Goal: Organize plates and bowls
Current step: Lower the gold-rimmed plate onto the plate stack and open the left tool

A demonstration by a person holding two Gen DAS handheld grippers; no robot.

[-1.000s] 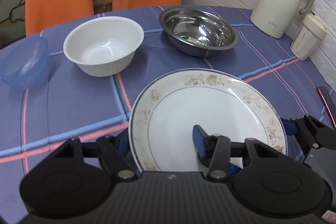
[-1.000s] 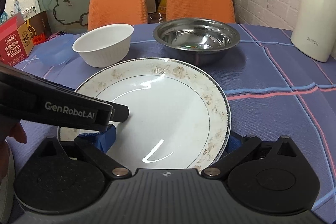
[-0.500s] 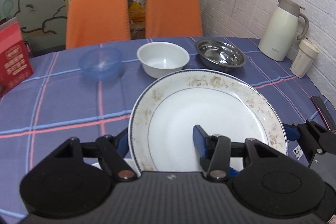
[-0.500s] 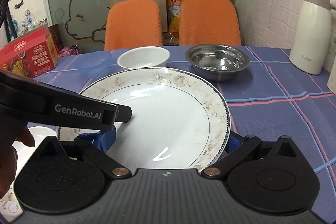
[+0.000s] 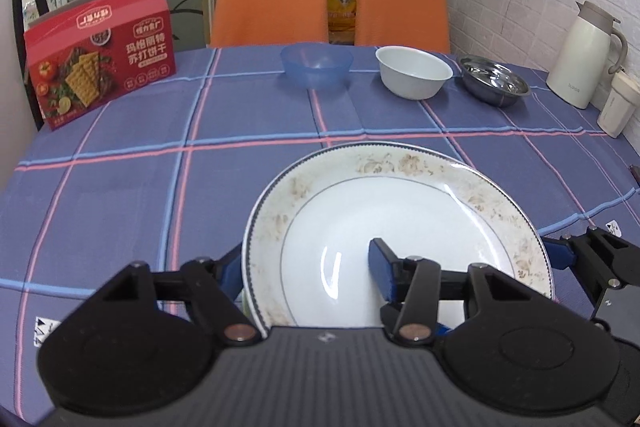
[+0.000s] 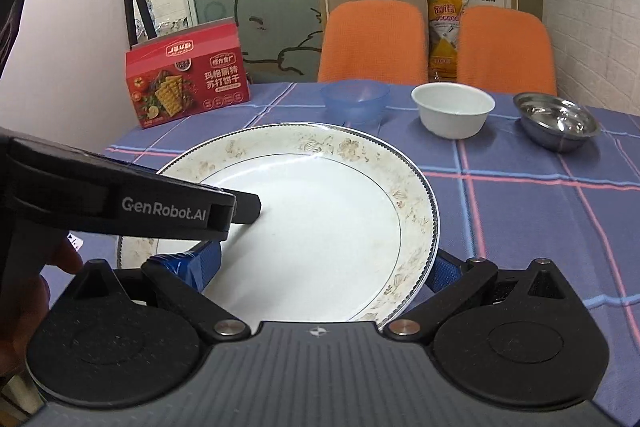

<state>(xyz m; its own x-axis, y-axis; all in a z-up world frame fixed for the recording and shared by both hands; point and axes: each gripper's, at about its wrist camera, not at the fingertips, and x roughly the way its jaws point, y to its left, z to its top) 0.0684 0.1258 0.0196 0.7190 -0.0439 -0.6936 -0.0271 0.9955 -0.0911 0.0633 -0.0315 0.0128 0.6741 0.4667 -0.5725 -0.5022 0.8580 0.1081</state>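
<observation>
A white plate with a brown flower rim (image 5: 400, 211) is held above the table by both grippers. My left gripper (image 5: 308, 267) is shut on its left edge, one blue pad on top and one below. My right gripper (image 6: 324, 267) is shut on the plate (image 6: 312, 211) at its right edge. The left gripper's body crosses the right wrist view at the left. At the far side of the table stand a blue plastic bowl (image 5: 316, 65), a white bowl (image 5: 414, 71) and a steel bowl (image 5: 494, 77).
A red cracker box (image 5: 100, 53) stands at the far left of the blue checked tablecloth (image 5: 120, 187). A cream thermos jug (image 5: 584, 55) and a small cup (image 5: 618, 105) stand by the brick wall at right. Two orange chairs (image 5: 272, 3) stand behind the table.
Both grippers have pulled the plate back and up toward the near side of the table. The bowls now look small and far, and the red box has come into view.
</observation>
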